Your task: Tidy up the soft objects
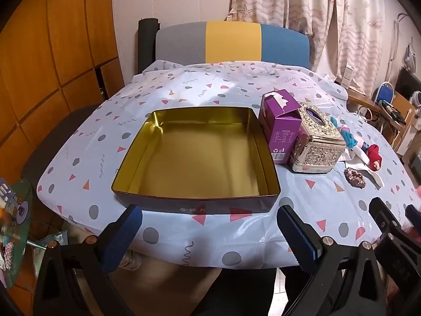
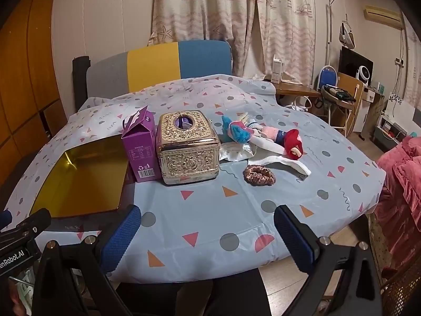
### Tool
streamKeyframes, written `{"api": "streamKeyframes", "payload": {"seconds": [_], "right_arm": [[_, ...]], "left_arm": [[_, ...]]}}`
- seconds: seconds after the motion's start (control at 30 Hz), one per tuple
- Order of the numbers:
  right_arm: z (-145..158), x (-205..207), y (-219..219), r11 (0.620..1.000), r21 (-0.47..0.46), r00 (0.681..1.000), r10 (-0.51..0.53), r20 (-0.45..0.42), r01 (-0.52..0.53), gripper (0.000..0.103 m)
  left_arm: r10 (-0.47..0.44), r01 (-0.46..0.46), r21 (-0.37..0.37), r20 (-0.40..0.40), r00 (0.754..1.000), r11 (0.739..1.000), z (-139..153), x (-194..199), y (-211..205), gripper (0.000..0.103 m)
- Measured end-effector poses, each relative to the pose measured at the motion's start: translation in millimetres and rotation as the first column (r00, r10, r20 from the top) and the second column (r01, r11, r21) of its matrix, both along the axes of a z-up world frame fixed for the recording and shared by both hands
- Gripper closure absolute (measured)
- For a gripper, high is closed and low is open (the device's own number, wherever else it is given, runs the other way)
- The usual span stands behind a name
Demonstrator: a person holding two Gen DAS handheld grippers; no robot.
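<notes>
Both wrist cams look fwd across table (image 1: 302,200) from near edge; shared: tin (image 1: 196,158), tissue box (image 2: 188,147).

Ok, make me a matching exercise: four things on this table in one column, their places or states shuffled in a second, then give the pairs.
Things
1. gold tin tray
2. purple carton
3. brown scrunchie
4. ornate gold tissue box

Places or states
A. lies flat on the cloth, in front of the socks
B. stands between the carton and the soft things
C. open and empty, at the table's left
D. upright with its top flap torn open, beside the tray

Pairs: 1-C, 2-D, 3-A, 4-B
</notes>
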State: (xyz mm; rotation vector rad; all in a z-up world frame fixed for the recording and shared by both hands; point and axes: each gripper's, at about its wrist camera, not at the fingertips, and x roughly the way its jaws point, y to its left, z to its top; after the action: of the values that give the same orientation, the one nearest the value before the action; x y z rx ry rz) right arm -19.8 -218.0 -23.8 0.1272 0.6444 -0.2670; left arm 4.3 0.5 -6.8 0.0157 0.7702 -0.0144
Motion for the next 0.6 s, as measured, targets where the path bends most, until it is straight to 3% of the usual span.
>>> {"api": "streamKeyframes", "payload": {"seconds": [0.6], "right_arm": [[1.0, -0.5, 2.2, 1.000, -0.006, 1.000, 0.007, 0.004, -0.007, 0.000]], "left_arm": [[-0.014, 0.014, 0.019, -0.005, 1.000, 1.000, -2.6, -0.4, -4.8, 0.000]]}}
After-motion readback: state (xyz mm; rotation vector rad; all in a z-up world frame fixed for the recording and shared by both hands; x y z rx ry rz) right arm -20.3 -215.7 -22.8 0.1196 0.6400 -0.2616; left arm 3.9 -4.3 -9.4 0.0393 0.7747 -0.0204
